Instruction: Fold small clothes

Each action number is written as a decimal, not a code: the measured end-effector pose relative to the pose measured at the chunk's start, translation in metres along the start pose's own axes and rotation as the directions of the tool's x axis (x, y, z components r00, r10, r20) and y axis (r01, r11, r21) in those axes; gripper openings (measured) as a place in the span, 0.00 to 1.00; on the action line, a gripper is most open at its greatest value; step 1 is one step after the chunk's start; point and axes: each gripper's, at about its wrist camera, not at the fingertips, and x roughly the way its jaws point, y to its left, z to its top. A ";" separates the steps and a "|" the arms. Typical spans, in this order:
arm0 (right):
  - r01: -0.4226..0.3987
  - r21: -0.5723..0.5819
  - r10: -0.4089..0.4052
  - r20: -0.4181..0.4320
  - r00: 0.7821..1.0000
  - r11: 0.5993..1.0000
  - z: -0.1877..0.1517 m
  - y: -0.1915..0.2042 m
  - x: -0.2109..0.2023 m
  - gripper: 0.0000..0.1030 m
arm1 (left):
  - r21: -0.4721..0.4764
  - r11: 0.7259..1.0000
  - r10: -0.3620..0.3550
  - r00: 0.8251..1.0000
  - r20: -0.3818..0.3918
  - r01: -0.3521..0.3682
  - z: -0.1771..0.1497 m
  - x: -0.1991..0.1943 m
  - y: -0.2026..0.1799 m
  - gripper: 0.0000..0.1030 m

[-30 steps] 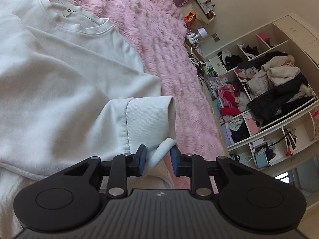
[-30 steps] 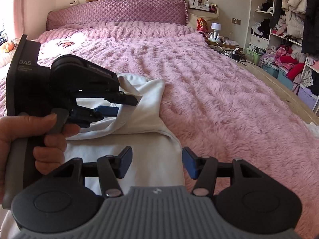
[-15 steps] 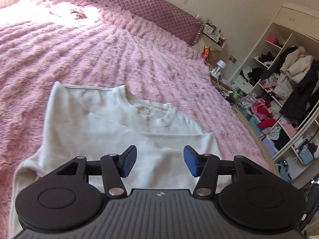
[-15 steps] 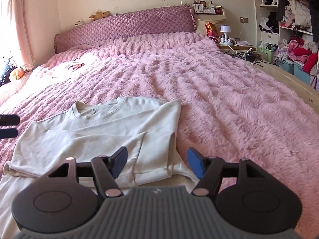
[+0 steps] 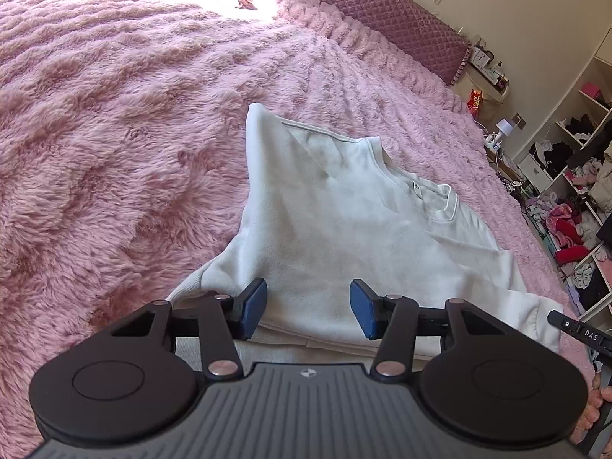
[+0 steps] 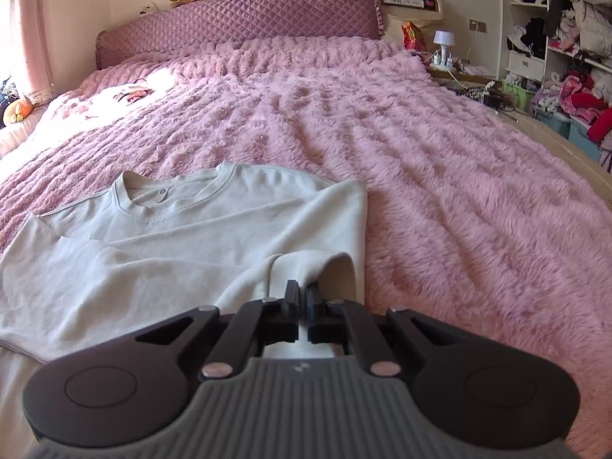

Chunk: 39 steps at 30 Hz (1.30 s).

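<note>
A white sweatshirt lies flat on the pink bed, collar pointing away, with its sleeves folded in over the body. My left gripper hovers over the shirt's near left hem. Its jaws are closing with the cloth lying under and between the blue pads, which do not press on it. In the right wrist view the sweatshirt spreads to the left. My right gripper is shut on a raised fold of the sleeve cloth at the shirt's near right side. Part of the right gripper's body shows at the left view's right edge.
A fluffy pink bedspread covers the whole bed up to a quilted purple headboard. A nightstand with a small lamp and open shelves full of clothes stand to the right. The bed's edge runs along the right.
My left gripper let go of the sleeve cuff, opened and swung across to the shirt's left hem. My right gripper went from wide open to shut on a fold of the sleeve.
</note>
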 end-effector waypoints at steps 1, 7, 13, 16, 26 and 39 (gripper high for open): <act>0.011 0.006 -0.011 0.028 1.000 1.000 0.003 -0.002 -0.009 0.00 | -0.003 1.000 -0.003 1.000 -0.001 0.003 -0.001 0.000 0.002 0.57; 0.049 0.041 -0.048 -0.043 0.998 0.998 -0.007 -0.022 -0.006 0.00 | 0.046 0.999 -0.023 0.999 0.036 0.022 -0.004 -0.023 0.007 0.58; 0.038 0.073 -0.035 -0.051 0.998 0.997 -0.020 -0.023 -0.003 0.00 | 0.424 0.879 0.192 0.976 0.106 -0.219 -0.003 -0.042 0.004 0.63; 0.040 0.081 -0.035 -0.052 0.998 0.996 -0.017 -0.021 -0.002 0.00 | 0.571 0.779 0.238 0.965 0.113 -0.260 -0.007 -0.033 0.000 0.61; 0.050 0.082 -0.044 -0.070 0.997 0.995 -0.013 -0.018 -0.001 0.00 | 0.727 0.645 0.242 0.965 0.098 -0.235 -0.017 0.007 -0.017 0.42; 0.048 0.134 -0.045 -0.022 0.999 0.990 -0.010 -0.019 -0.026 0.00 | 0.547 0.778 0.215 0.949 0.231 -0.309 -0.022 -0.019 -0.016 0.06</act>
